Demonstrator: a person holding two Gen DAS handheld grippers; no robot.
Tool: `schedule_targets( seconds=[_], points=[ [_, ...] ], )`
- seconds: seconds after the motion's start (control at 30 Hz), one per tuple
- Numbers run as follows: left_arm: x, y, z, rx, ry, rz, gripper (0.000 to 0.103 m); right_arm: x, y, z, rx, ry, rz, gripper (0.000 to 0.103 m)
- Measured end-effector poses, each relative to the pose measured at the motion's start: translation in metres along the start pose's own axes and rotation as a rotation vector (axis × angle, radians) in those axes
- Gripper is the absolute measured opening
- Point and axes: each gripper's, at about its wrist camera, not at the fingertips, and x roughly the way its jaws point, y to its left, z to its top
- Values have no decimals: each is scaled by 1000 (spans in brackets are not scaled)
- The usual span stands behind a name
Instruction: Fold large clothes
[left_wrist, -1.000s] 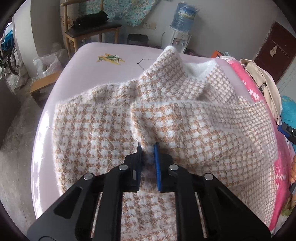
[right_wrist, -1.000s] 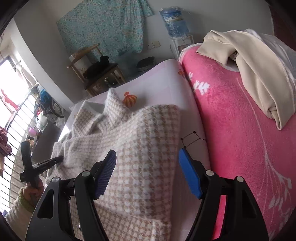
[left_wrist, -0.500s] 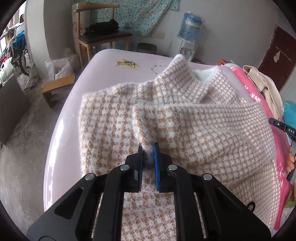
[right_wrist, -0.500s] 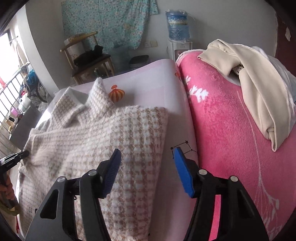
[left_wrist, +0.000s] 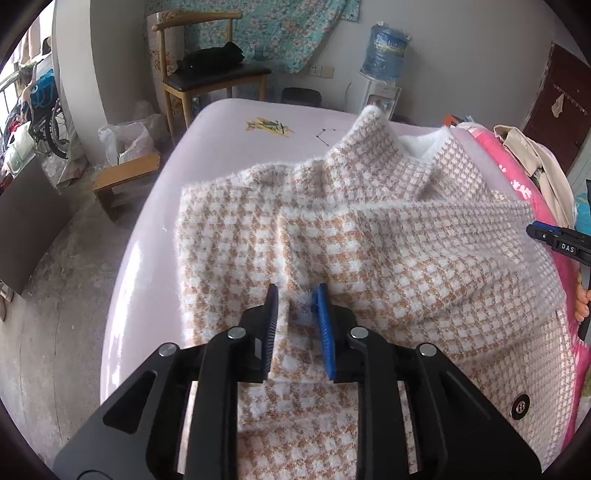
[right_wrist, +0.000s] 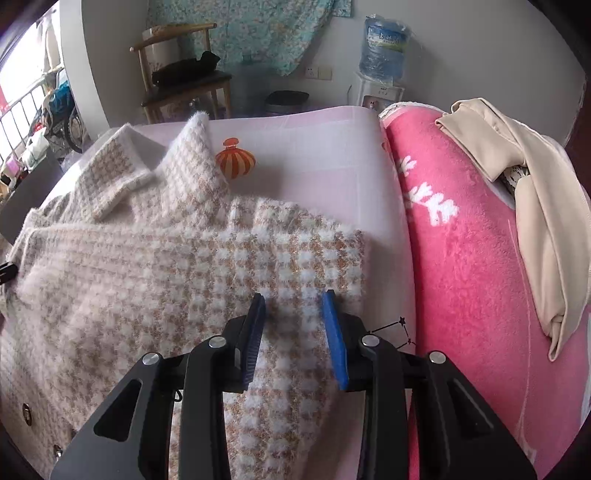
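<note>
A fluffy tan-and-white houndstooth coat (left_wrist: 406, 251) lies spread on the pale pink bed sheet (left_wrist: 229, 122), collar at the far end, one sleeve folded across its front. My left gripper (left_wrist: 295, 291) stands over a raised fold near the coat's middle. Its jaws are opening; the fold still sits between them, but the pads no longer press it. My right gripper (right_wrist: 293, 299) hovers over the coat (right_wrist: 147, 277) near its folded right edge. Those jaws are closing, with flat cloth between and below them, not pinched. The right gripper (left_wrist: 554, 240) also shows at the left view's right edge.
A bright pink blanket (right_wrist: 461, 258) runs along the bed's right side, with a beige garment (right_wrist: 535, 206) heaped on it. Beyond the bed stand a wooden chair (left_wrist: 210, 77) and a water dispenser (left_wrist: 384, 51). A low wooden stool (left_wrist: 125, 177) sits on the floor at left.
The left jaws have parted from the fold they pinched. The right jaws have narrowed a lot, and that gripper has rolled and moved left, from over the sheet onto the coat's edge.
</note>
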Motion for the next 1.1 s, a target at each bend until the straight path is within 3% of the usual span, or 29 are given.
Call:
schedule_targets(
  seconds=[0.13, 0.2, 0.27, 0.3, 0.37, 0.5, 0.63, 0.73, 0.8, 0.83, 0.9, 0.97, 1.1],
  points=[
    [-21, -1, 10, 13, -95, -36, 25, -15, 4, 5, 7, -38, 98, 34],
    [-17, -11, 17, 28, -83, -63, 25, -7, 11, 6, 14, -9, 164, 37],
    [-1, -21, 21, 19, -26, -113, 29, 12, 22, 4, 12, 54, 210, 50],
    [12, -26, 22, 11, 16, -123, 34, 23, 26, 2, 5, 80, 193, 53],
    [39, -30, 17, -11, 93, -81, 35, 29, 37, -6, -60, 50, 132, 58],
    [33, -37, 15, 28, 60, -41, 36, 12, 50, -6, -108, 62, 67, 58],
    [3, -47, 8, 104, 6, -78, 35, -25, 67, -21, -192, -10, 115, 58],
    [0, -58, -8, 182, 31, -80, 43, -18, 80, -43, -279, 24, 73, 58],
    [17, -63, -20, 219, 93, -27, 49, -8, 72, -46, -236, 22, 85, 60],
    [13, -66, -23, 243, 59, -9, 49, -7, 64, -42, -186, 47, 107, 62],
    [5, -69, -21, 242, 70, 19, 50, -19, 50, -38, -94, 56, 95, 61],
    [-13, -65, -20, 199, 63, -12, 51, -47, 40, -45, -44, 27, 124, 61],
    [-70, -56, -42, 194, 13, -11, 70, -108, 31, -79, -3, -1, 114, 61]
  ],
)
